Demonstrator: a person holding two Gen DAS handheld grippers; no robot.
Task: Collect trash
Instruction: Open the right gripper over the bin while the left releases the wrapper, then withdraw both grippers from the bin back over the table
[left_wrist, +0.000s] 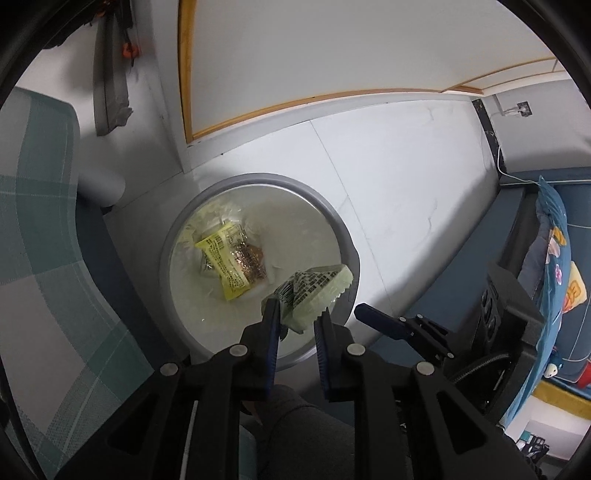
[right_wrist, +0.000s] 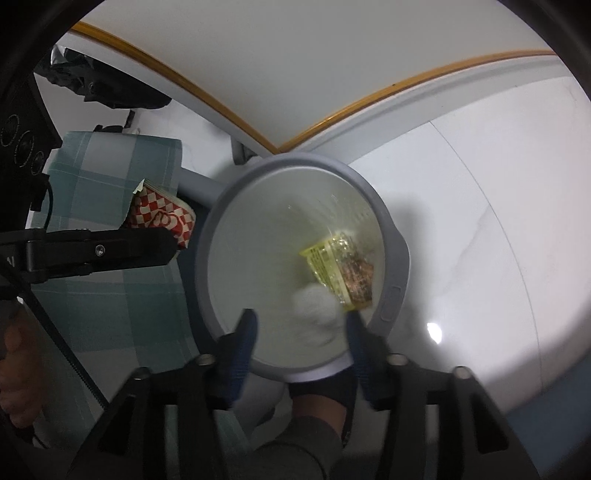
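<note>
The grey round bin (left_wrist: 332, 206), lined with clear plastic, stands on the pale floor and serves as the reference point. At its bottom lies 1 yellow printed wrapper (left_wrist: 225, 266) with a brownish foil part beside it.

Over the near rim of the bin, the left gripper (left_wrist: 297, 315) has a crumpled pale-green wrapper (left_wrist: 314, 291) between its 2 blue-padded fingers. The jaws stand narrowly parted; the left pad touches the wrapper, while the right pad appears just clear of it, so a firm hold cannot be confirmed. In the right wrist view this same wrapper shows red-and-white checks on its other face.

The right gripper (right_wrist: 301, 325) hangs over the bin's opening with its jaws about half open. A blurred white crumpled lump (right_wrist: 317, 310) shows between the fingers, inside the bin's outline and next to the yellow wrapper; neither pad touches it. Whether it is in the air or lying in the bin cannot be told.

Left of the bin stands a seat with green-checked fabric (left_wrist: 44, 229). A grey sleeve (right_wrist: 295, 443) lies below the bin's near rim.
</note>
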